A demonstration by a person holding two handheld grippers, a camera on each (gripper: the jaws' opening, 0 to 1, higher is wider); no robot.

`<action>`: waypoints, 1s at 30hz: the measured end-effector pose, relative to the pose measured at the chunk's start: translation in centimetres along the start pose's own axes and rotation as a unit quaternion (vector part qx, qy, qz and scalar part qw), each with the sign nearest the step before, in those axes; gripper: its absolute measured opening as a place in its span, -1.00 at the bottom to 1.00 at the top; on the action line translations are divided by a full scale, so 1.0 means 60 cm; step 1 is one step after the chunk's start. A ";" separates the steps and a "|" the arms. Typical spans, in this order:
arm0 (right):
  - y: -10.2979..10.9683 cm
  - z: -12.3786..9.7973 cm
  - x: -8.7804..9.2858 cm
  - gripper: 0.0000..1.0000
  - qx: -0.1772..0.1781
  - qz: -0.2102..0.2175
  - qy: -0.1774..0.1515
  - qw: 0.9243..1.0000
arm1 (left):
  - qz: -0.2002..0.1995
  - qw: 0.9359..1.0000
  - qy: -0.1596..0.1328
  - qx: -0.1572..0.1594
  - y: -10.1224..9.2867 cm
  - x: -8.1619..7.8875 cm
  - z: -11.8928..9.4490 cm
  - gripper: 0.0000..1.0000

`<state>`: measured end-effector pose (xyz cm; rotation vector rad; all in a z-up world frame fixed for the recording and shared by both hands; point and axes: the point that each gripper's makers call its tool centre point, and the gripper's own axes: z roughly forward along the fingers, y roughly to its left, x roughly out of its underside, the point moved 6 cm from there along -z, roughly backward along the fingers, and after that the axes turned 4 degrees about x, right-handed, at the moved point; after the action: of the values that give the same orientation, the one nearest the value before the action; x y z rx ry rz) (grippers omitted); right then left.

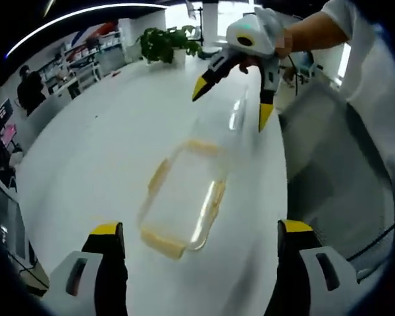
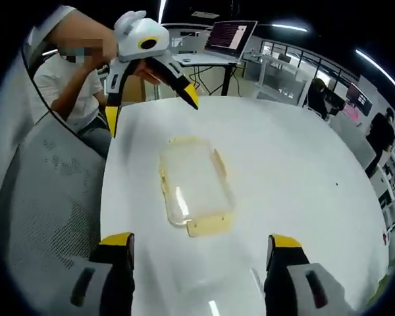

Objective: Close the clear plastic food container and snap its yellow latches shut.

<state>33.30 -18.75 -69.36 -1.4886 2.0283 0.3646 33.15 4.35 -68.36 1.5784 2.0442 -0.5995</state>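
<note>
Clear plastic, hard to read against the white surface: the food container (image 1: 182,201) lies flat on the white bench (image 1: 92,151), near the edge closest to the person, with its lid apparently already resting on top. Pale yellow latches (image 2: 209,224) show along its rim, at the short ends and the long sides; they look splayed outward rather than folded down, so I judge them not yet snapped, though the blur makes this uncertain.

Both hand-held grippers hang above the bench, one at each short end of the box, clear of it and touching nothing. The left hand-held gripper (image 2: 151,95) has its yellow-tipped jaws spread wide, as does the right hand-held gripper (image 1: 230,108). That facing stance suits pressing the lid from both ends at once, so the box does not skid on the smooth top.

A grey mesh chair (image 2: 46,197) stands beside the bench edge, and a potted plant (image 1: 163,43) sits at the far side.
</note>
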 end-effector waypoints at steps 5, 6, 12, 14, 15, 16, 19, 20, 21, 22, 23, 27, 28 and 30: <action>-0.005 0.015 -0.002 0.73 -0.006 -0.017 0.011 1.000 | 0.009 1.000 0.015 0.008 0.012 0.010 0.008 0.93; -0.005 0.018 -0.002 0.73 -0.014 -0.018 0.012 1.000 | 0.012 1.000 0.021 0.010 0.013 0.014 0.010 0.93; -0.006 0.034 -0.004 0.83 -0.026 -0.026 0.014 0.999 | 0.027 0.998 0.050 0.024 0.025 0.034 0.012 0.92; -0.006 0.040 -0.004 0.86 -0.034 -0.026 0.015 0.999 | 0.038 0.997 0.060 0.024 0.033 0.037 0.011 0.93; -0.007 0.042 -0.005 0.86 -0.036 -0.028 0.016 0.999 | 0.042 0.997 0.063 0.025 0.038 0.038 0.011 0.93; -0.008 0.043 -0.005 0.85 -0.036 -0.029 0.016 0.999 | 0.042 0.997 0.064 0.025 0.041 0.038 0.011 0.93; -0.012 0.051 -0.003 0.89 -0.039 -0.023 0.025 0.999 | 0.053 0.995 0.073 0.032 0.048 0.038 0.012 0.93; -0.012 0.053 -0.004 0.90 -0.040 -0.023 0.023 0.999 | 0.061 0.995 0.078 0.033 0.050 0.038 0.013 0.93; -0.012 0.054 -0.005 0.91 -0.041 -0.025 0.023 0.999 | 0.068 0.994 0.081 0.035 0.053 0.039 0.014 0.92; -0.012 0.055 -0.006 0.94 -0.043 -0.026 0.022 0.999 | 0.071 0.993 0.085 0.038 0.055 0.041 0.015 0.91; -0.010 0.057 -0.009 0.98 -0.047 -0.021 0.016 0.999 | 0.073 0.993 0.087 0.041 0.056 0.042 0.017 0.90; -0.010 0.067 -0.011 0.98 -0.054 -0.030 0.019 0.998 | 0.081 0.991 0.094 0.048 0.065 0.044 0.022 0.91; -0.011 0.069 -0.011 0.98 -0.053 -0.032 0.022 0.998 | 0.079 0.991 0.093 0.050 0.067 0.044 0.023 0.91; -0.013 0.074 -0.008 0.97 -0.054 -0.039 0.027 0.997 | 0.083 0.990 0.098 0.050 0.075 0.048 0.027 0.90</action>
<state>35.42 -16.23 -72.46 -1.6540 2.0136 0.4129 37.05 6.60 -71.60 1.9119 2.0198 -0.5083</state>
